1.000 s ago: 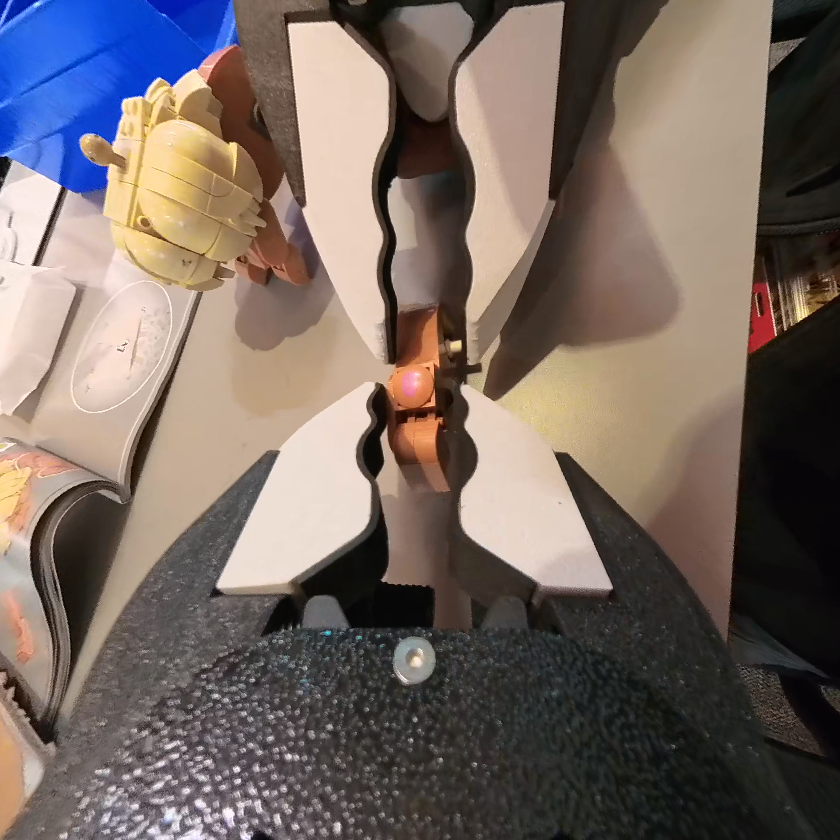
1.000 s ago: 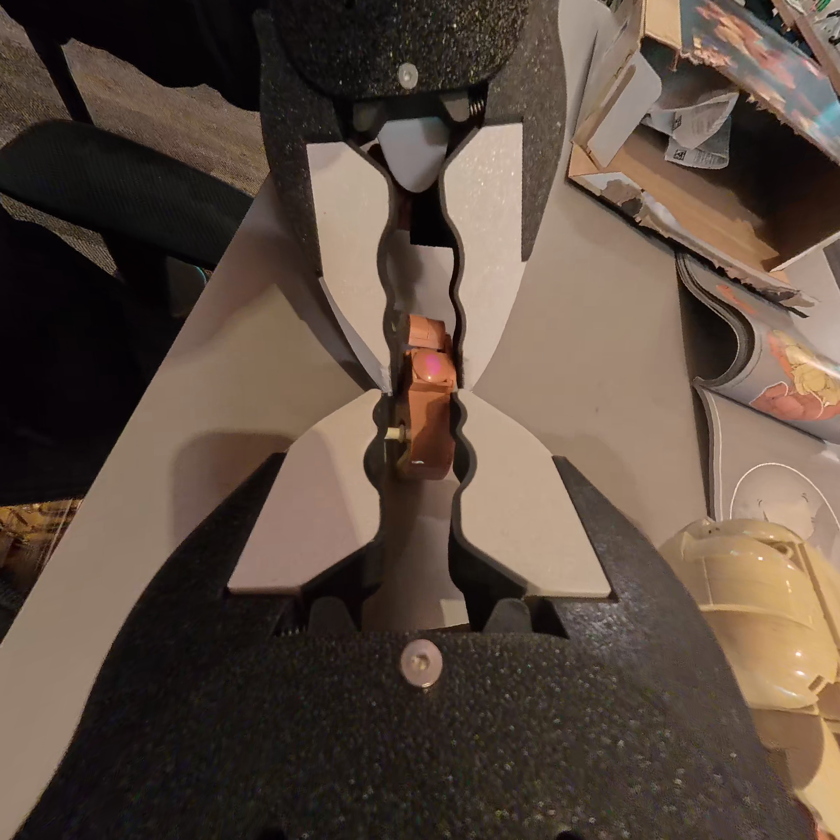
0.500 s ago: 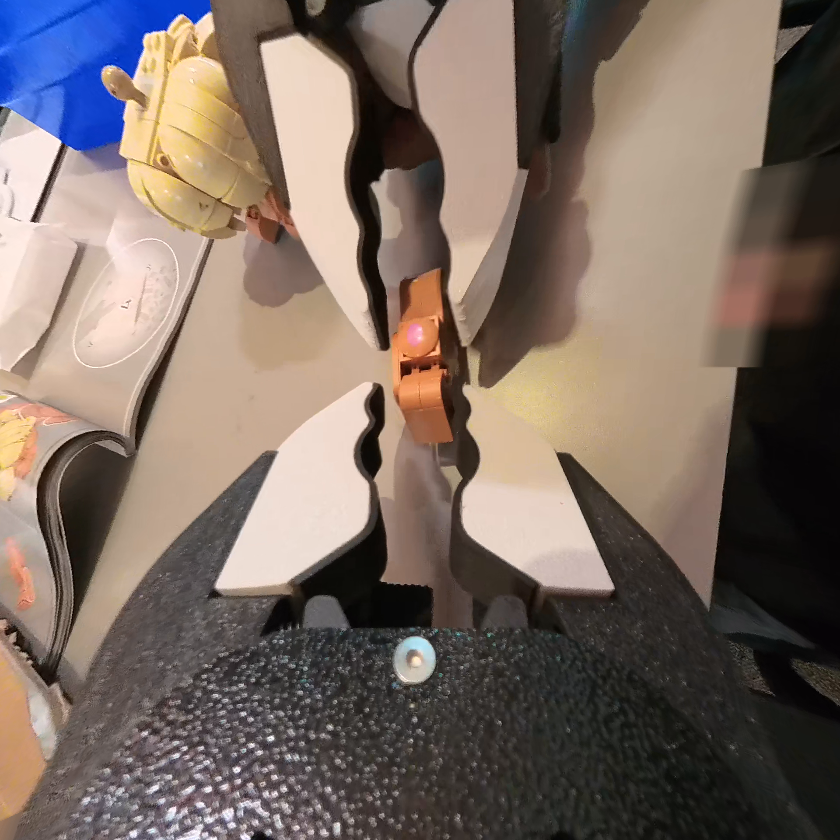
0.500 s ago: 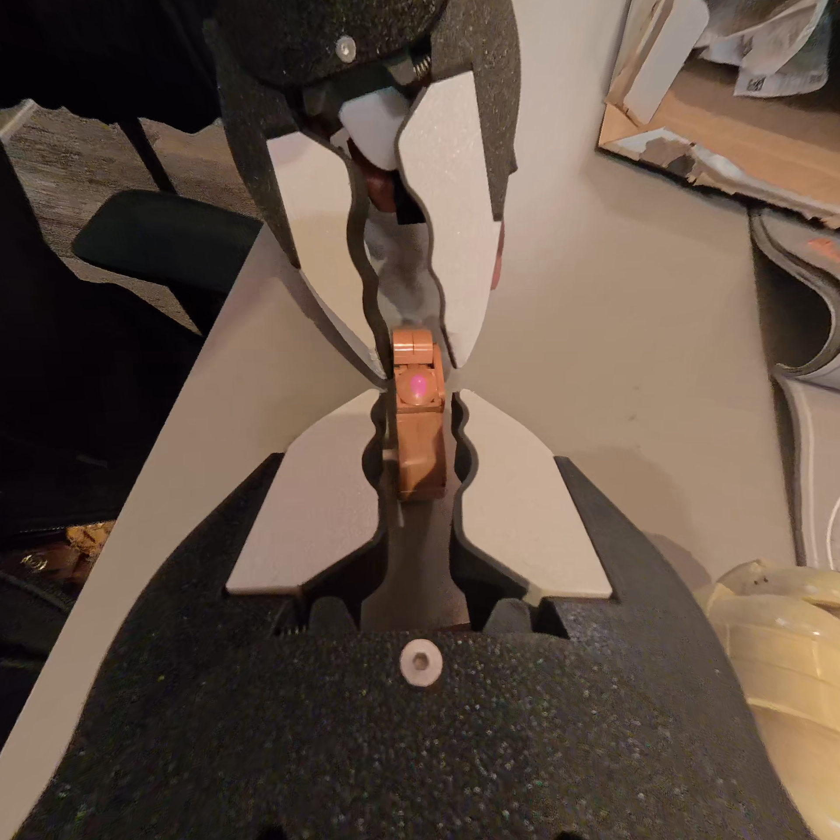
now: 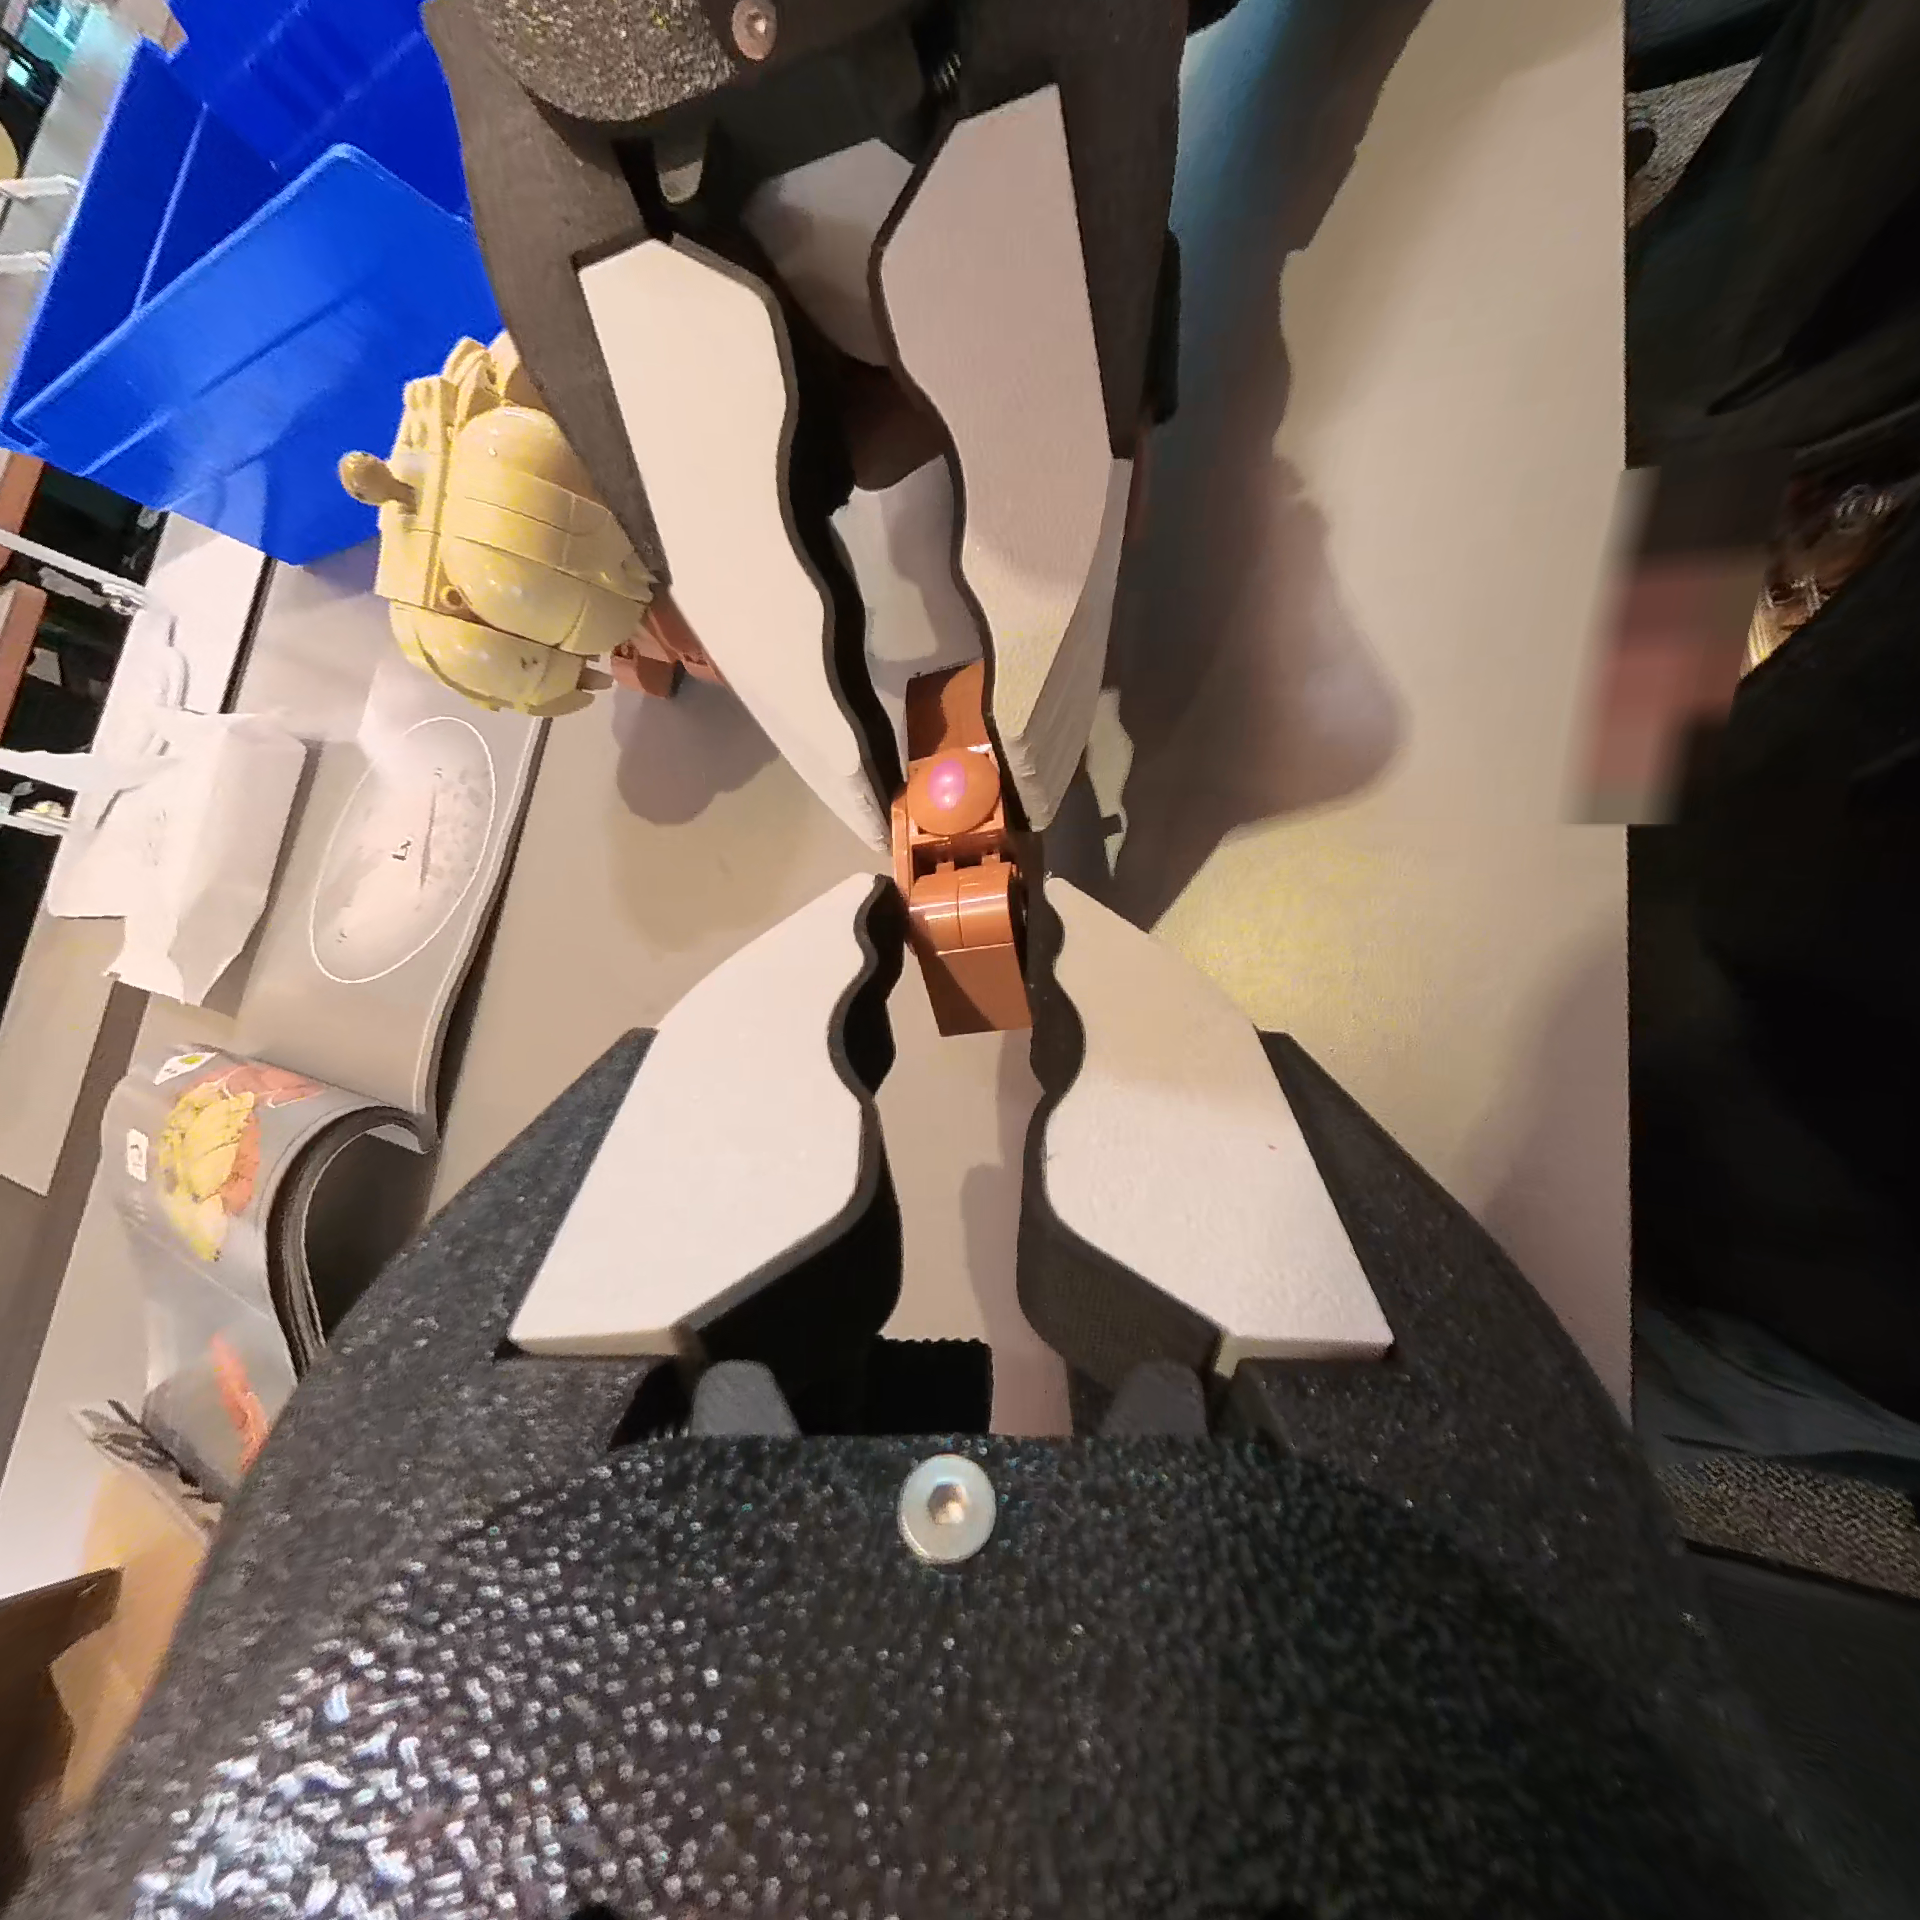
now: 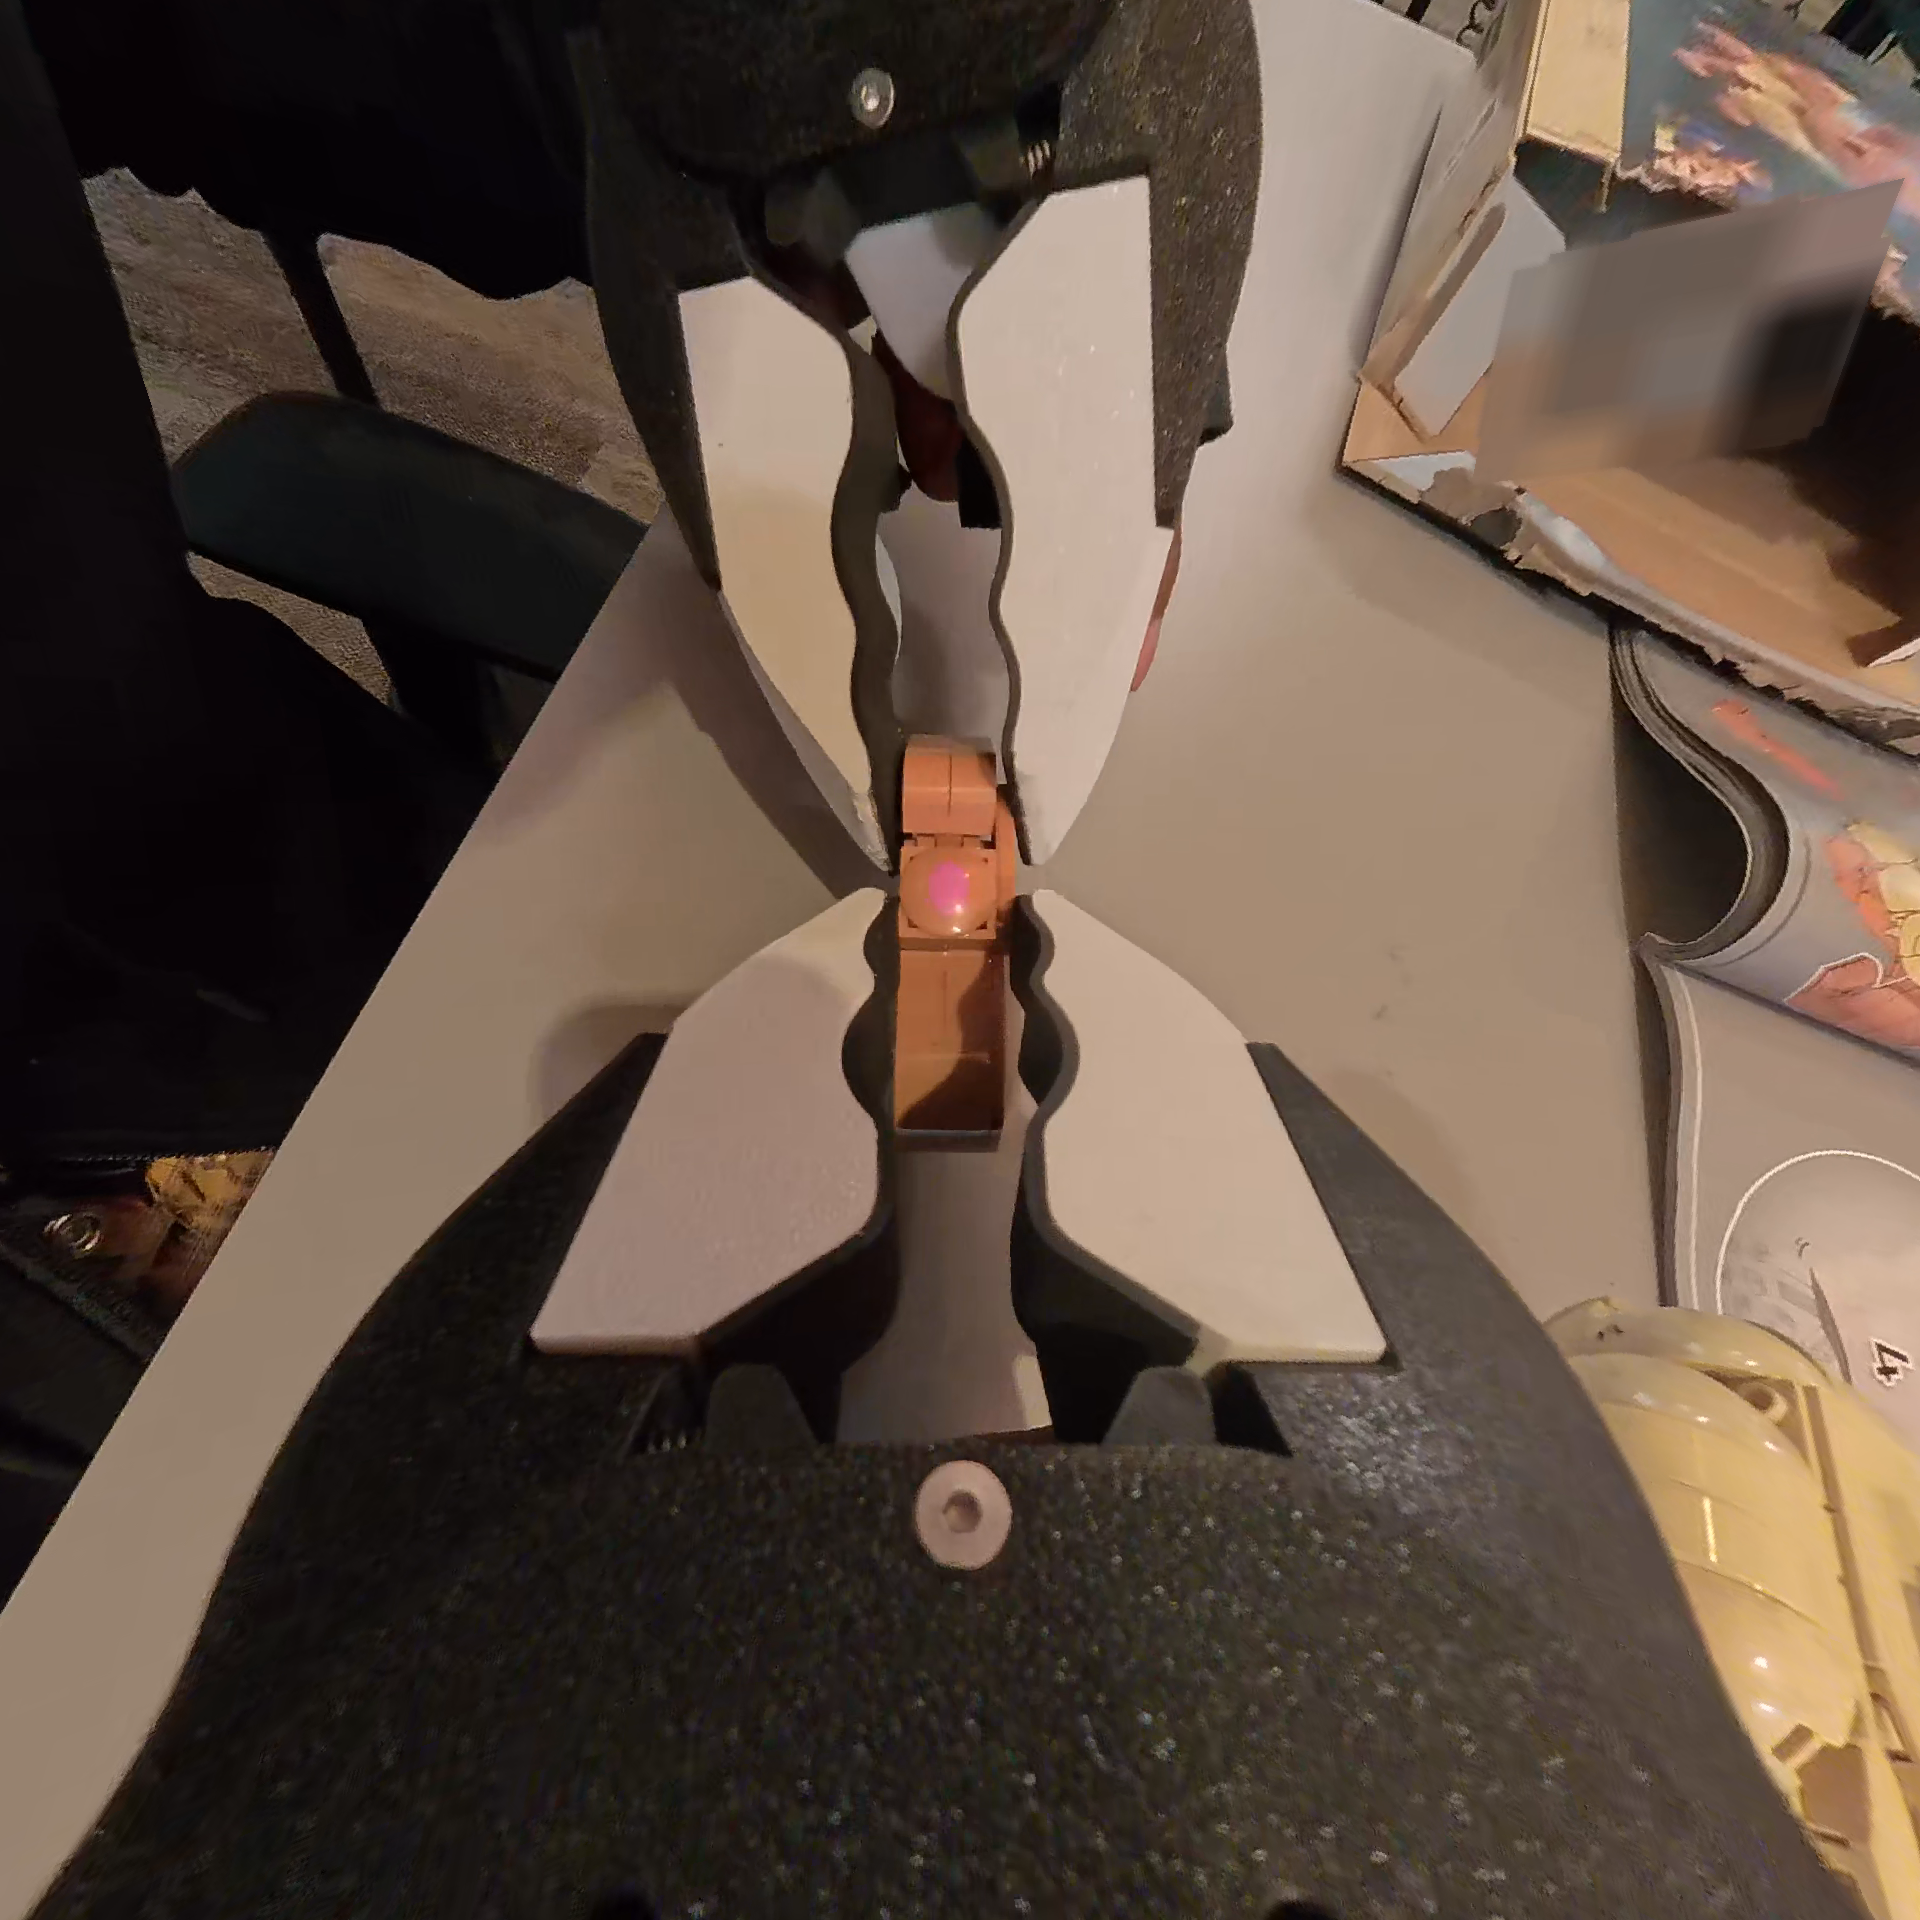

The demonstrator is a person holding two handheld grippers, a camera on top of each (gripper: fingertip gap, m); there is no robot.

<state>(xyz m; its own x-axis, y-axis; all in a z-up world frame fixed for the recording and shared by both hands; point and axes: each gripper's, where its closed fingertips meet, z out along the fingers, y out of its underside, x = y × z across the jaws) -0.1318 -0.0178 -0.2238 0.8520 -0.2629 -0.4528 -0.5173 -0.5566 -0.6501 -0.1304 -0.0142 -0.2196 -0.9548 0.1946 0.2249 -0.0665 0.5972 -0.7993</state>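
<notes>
Squarely at the centre, a small brown brick-built piece [image 5: 977, 966] with a rounded dome on top, held above the pale counter [image 5: 1351, 1039] and gripped from both ends at once. Left gripper [image 5: 961, 902] closed to a narrow gap on the blocky end, right pad flat against it, left pad meeting it only at the tip. Right gripper [image 6: 951, 920] clamped on the longer end, fingers [image 6: 769, 1091] hugging both flanks, its tips almost touching those of the opposite pair. Further out, a tan brick-built model [image 5: 499, 582] resting on the counter beside the right gripper. Beyond that, an open booklet [image 5: 395, 821], crumpled white paper [image 5: 177, 810], blue bins [image 5: 260, 312] and a torn cardboard box [image 6: 1662, 499].
</notes>
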